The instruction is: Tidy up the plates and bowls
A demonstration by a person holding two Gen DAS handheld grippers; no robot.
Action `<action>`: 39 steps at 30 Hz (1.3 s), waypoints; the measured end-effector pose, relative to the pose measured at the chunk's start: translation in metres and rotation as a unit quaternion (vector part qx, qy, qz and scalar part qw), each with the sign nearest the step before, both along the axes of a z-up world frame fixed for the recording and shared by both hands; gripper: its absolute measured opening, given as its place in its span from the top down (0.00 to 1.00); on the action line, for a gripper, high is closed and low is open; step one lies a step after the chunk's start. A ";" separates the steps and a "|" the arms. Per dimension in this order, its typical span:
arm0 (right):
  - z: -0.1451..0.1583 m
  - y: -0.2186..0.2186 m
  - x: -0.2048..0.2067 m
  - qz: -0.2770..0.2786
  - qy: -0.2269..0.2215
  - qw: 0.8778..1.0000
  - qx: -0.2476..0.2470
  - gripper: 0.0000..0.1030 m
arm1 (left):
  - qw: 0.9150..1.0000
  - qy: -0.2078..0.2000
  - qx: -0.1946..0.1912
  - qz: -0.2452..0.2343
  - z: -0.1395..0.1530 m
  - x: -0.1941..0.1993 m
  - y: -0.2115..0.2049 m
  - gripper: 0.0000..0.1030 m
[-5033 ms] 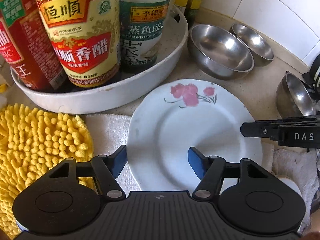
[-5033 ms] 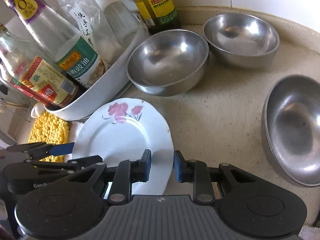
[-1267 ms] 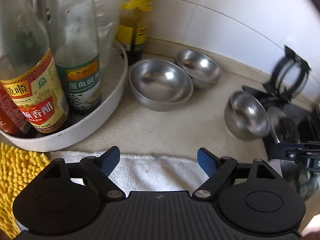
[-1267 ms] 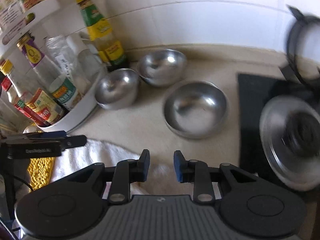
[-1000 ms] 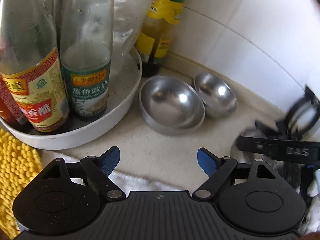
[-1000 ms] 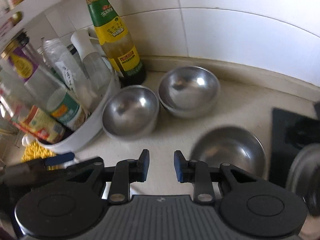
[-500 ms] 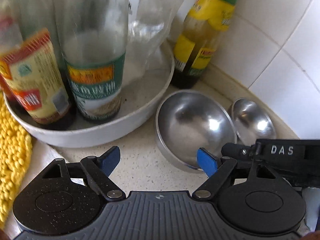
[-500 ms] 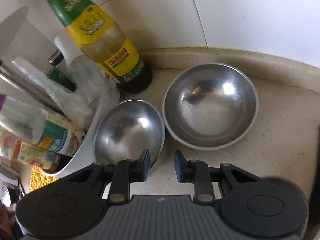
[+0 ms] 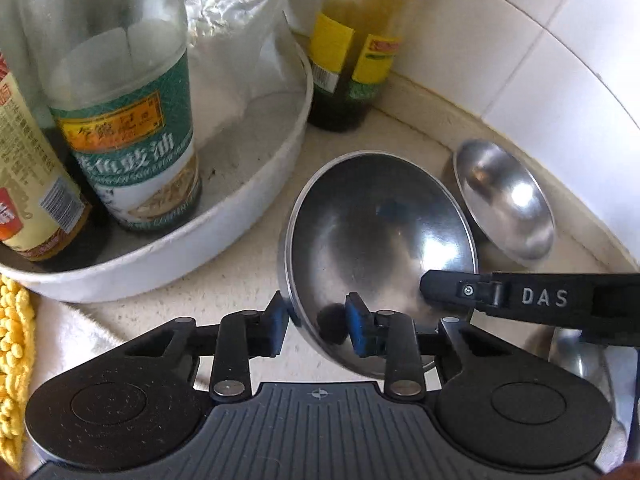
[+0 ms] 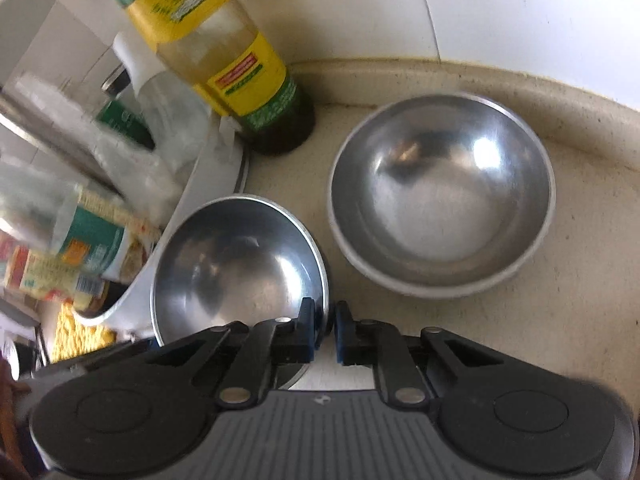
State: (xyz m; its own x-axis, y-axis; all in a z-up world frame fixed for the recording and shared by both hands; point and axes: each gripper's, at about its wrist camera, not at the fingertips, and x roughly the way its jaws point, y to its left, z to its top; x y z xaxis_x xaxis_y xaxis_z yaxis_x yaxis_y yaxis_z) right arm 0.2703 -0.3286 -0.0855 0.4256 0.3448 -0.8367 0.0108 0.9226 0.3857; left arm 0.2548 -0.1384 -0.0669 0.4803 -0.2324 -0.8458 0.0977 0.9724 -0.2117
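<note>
A steel bowl [image 9: 380,236] [image 10: 236,268] stands on the beige counter beside the white tray. My left gripper [image 9: 316,326] has its jaws closing on the bowl's near rim, one pad outside and one inside, pressing on it. My right gripper [image 10: 325,332] [image 9: 520,300] is shut on the same bowl's rim on the side towards the second bowl. That second steel bowl [image 10: 440,200] [image 9: 504,204] sits just beyond, near the wall, with nothing touching it. No plate is in view.
A round white tray [image 9: 240,236] with sauce bottles [image 9: 132,140] stands to the left, touching the held bowl. A green and yellow bottle [image 10: 224,52] stands at the tiled wall. A yellow mat [image 9: 12,340] and a white towel lie at the near left.
Both grippers came in low over the bowls. The left jaws, wide apart half a second ago, have shut on the nearer bowl's rim, and the right jaws have shut on it too.
</note>
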 end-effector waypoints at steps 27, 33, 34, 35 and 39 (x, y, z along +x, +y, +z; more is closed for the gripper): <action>0.071 -0.017 -0.090 -0.008 -0.014 1.000 -0.026 0.58 | 0.992 -0.034 0.034 -0.119 0.037 -0.061 0.000 0.35; 0.092 -0.040 -0.092 -0.045 -0.043 0.997 -0.053 0.57 | 0.987 -0.075 0.051 -0.135 0.065 -0.061 -0.017 0.27; 0.092 -0.044 -0.090 -0.050 -0.043 0.996 -0.056 0.57 | 0.986 -0.078 0.055 -0.138 0.068 -0.057 -0.022 0.23; 0.093 -0.047 -0.090 -0.054 -0.044 0.996 -0.059 0.57 | 0.985 -0.078 0.058 -0.140 0.070 -0.053 -0.027 0.22; 0.095 -0.059 -0.084 -0.065 -0.049 0.995 -0.065 0.57 | 0.984 -0.081 0.073 -0.143 0.074 -0.036 -0.049 0.19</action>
State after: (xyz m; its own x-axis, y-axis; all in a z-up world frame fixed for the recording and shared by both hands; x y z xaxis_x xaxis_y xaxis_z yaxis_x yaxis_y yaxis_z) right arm 0.1867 -0.3880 0.0096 0.5408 0.1733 -0.8231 0.1011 0.9580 0.2682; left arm 0.2190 -0.1873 0.0073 0.5435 -0.2592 -0.7984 0.3921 0.9194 -0.0316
